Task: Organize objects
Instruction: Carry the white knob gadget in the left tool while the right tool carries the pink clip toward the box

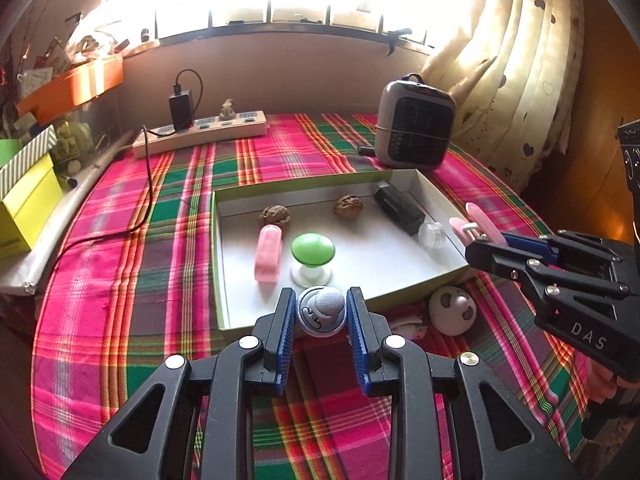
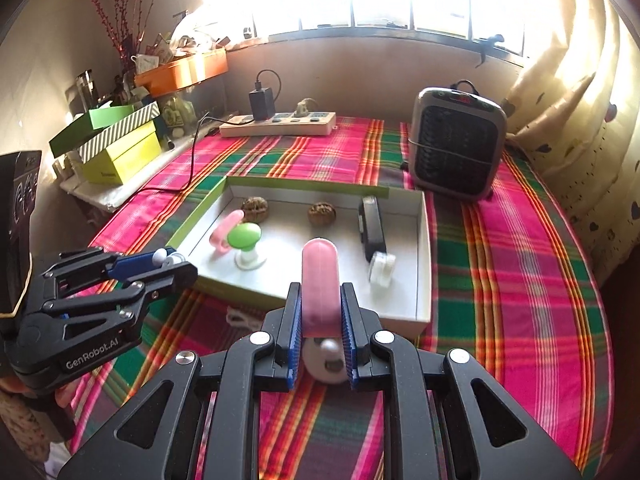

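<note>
My left gripper (image 1: 320, 300) is shut on a small grey round toy (image 1: 322, 312) and holds it just above the near wall of a shallow white box with a green rim (image 1: 217, 248). My right gripper (image 2: 320, 294) is shut on a pink clip (image 2: 319, 280), held above the box's (image 2: 425, 248) near edge. In the left wrist view the right gripper (image 1: 486, 242) and the pink clip (image 1: 482, 218) hang at the box's right side. A white round face toy (image 1: 452, 310) lies on the plaid cloth outside the box. The left gripper (image 2: 168, 260) shows at the left in the right wrist view.
The box holds two walnuts (image 1: 275, 216), another pink clip (image 1: 267, 254), a green mushroom-shaped piece (image 1: 312, 252), a black block (image 1: 398, 208) and a clear little jar (image 1: 432, 234). Behind stand a heater (image 1: 416, 126) and a power strip (image 1: 200, 134) with a trailing cable. Yellow boxes (image 1: 28, 208) sit left.
</note>
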The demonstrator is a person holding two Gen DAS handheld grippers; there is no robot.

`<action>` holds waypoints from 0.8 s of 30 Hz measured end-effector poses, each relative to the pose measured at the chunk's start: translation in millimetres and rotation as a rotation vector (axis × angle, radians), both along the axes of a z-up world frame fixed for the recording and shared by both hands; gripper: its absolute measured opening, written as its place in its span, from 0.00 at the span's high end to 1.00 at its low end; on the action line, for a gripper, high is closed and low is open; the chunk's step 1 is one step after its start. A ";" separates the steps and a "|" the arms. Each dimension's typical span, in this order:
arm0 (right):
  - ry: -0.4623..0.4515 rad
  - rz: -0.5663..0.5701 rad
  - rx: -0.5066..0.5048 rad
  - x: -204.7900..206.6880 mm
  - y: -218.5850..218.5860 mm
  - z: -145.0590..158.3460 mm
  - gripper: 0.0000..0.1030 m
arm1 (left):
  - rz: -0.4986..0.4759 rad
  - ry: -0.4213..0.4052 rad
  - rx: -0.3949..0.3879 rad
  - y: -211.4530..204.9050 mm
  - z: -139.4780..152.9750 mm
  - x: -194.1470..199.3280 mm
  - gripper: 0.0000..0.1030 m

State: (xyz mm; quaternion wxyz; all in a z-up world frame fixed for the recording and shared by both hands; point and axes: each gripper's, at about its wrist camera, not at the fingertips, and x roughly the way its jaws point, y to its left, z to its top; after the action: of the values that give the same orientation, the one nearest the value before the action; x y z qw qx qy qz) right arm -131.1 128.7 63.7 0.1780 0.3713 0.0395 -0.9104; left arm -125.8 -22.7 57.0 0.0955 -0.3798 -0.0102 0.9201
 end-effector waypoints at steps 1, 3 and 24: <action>0.001 0.003 0.002 -3.0 -0.9 0.4 0.82 | 0.003 -0.002 0.001 -1.3 -0.3 -2.0 0.77; 0.001 0.009 0.005 -10.3 -3.1 1.5 0.82 | 0.012 -0.012 0.005 -4.3 -2.0 -6.9 0.77; -0.129 0.118 0.008 -85.1 -28.1 -27.9 0.82 | 0.024 -0.076 -0.015 -6.2 -23.9 -41.3 0.77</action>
State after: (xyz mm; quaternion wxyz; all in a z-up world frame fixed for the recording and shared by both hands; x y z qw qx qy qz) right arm -216.2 100.6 35.8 0.2319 0.4271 0.0535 -0.8723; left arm -167.1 -28.9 33.1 0.0811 -0.4148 -0.0113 0.9062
